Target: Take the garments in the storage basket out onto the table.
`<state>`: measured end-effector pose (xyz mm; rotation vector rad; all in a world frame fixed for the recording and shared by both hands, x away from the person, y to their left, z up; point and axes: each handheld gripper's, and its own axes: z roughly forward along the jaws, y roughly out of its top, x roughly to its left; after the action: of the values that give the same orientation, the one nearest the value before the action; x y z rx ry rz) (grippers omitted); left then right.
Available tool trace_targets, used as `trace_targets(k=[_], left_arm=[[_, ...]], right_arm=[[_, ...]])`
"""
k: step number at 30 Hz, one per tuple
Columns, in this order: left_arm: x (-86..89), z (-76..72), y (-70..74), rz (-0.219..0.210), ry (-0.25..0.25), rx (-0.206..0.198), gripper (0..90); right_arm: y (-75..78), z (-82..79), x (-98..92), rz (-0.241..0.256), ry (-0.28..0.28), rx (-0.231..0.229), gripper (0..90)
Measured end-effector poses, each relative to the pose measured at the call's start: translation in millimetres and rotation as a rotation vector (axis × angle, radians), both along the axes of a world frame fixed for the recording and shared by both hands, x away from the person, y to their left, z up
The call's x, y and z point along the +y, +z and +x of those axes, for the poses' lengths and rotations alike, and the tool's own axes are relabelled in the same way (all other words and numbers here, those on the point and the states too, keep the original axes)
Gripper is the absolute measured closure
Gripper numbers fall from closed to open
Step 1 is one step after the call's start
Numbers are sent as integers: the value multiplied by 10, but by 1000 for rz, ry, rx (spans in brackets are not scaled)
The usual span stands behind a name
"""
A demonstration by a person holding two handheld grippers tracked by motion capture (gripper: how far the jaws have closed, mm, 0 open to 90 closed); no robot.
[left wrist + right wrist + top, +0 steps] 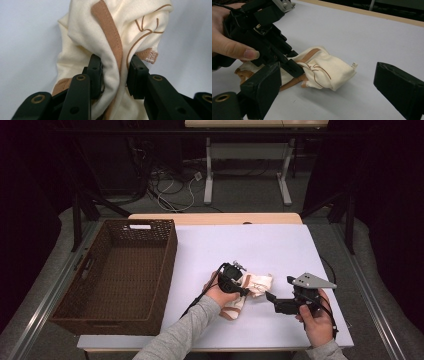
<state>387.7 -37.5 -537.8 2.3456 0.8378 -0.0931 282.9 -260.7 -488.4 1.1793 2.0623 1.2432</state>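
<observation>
The left hand-held gripper [113,75] pinches a fold of the cream garment [257,284], which lies bunched on the white surface [260,245]. At its four o'clock, the right hand-held gripper [327,92] hovers wide open, holding nothing.

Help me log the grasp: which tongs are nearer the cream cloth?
Left. The left tongs are shut on a fold of the cream cloth. The right tongs are open beside it on the table, not touching.

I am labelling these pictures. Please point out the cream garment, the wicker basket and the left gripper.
cream garment [329,72], right gripper view, plain folded side.
wicker basket [169,251], high view, right wall.
left gripper [113,75], left gripper view, between its jaws, pinching cloth.
</observation>
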Motion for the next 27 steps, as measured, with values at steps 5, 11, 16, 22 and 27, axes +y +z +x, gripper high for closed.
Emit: trace_targets(k=[5, 11, 16, 22, 27], left_arm=[[-14, -1, 0, 5, -1, 0, 653], [-20, 0, -4, 10, -6, -9, 621], [-24, -9, 3, 6, -5, -15, 573], [-15, -3, 22, -6, 10, -19, 473], [-4, 8, 27, -12, 18, -31, 385]], right_arm=[[-1, 6, -7, 10, -2, -8, 76], [-2, 2, 0, 12, -4, 0, 77], [-7, 5, 3, 12, -1, -2, 76], [-9, 7, 5, 15, 0, -4, 77], [-9, 8, 3, 15, 0, -3, 77]])
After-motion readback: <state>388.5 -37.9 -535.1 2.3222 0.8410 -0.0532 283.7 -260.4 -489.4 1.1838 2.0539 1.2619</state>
